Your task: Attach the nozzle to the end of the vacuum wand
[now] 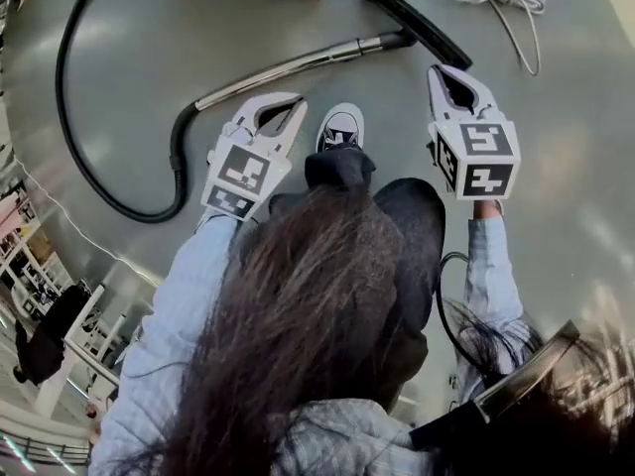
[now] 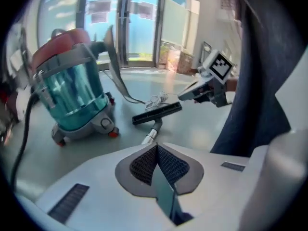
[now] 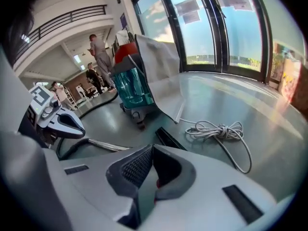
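The left gripper point(image 1: 296, 101) and the right gripper point(image 1: 438, 70), both closed tight on nothing, hang at mid-frame, and just beyond them, at upper centre, the black nozzle point(image 1: 417, 23) sits on the end of the chrome wand point(image 1: 288, 67) lying on the grey floor point(image 1: 566, 157)

Both arms reach forward and down, each holding a tool: the left tool point(image 1: 281, 113) and right tool point(image 1: 451, 78), jaws closed, nothing between them.
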